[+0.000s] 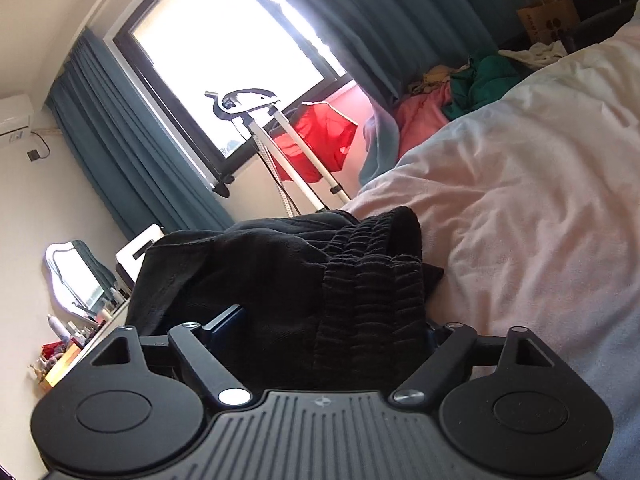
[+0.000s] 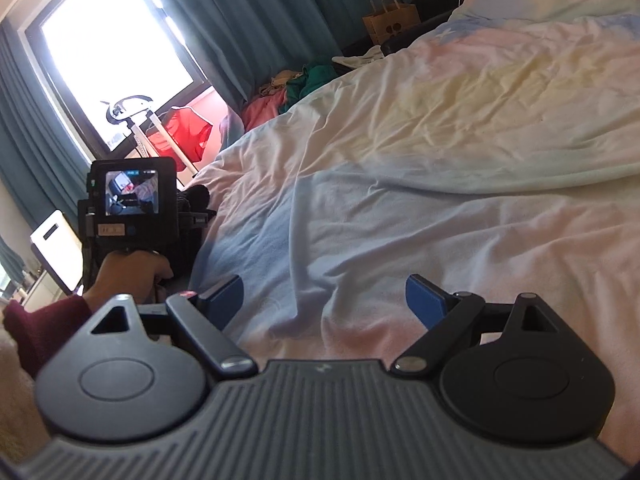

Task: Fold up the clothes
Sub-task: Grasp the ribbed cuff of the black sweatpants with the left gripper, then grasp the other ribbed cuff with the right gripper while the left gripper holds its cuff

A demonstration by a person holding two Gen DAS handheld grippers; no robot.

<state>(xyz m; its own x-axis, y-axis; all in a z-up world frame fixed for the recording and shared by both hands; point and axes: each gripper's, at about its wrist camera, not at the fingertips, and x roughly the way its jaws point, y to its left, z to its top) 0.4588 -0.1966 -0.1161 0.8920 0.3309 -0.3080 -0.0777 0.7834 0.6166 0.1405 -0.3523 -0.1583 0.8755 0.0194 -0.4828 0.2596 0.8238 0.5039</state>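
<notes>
In the left wrist view a bunched black garment (image 1: 304, 280) with a ribbed elastic band fills the space between the fingers of my left gripper (image 1: 332, 328). The garment hides the fingertips; the jaws stand around a thick wad of it and grip it. It is lifted near the left edge of the bed (image 1: 520, 216). In the right wrist view my right gripper (image 2: 324, 300) is open and empty, low over the pale duvet (image 2: 400, 184). The left gripper unit (image 2: 132, 200), held by a hand, shows at the left with a bit of the black garment (image 2: 198, 196) beyond it.
A pile of pink and green clothes (image 2: 296, 88) lies at the far side of the bed. A garment steamer stand (image 1: 280, 144) with red cloth stands by the window. A paper bag (image 2: 390, 20) and a dark chair are at the back. A dresser with bottles (image 1: 68, 340) is on the left.
</notes>
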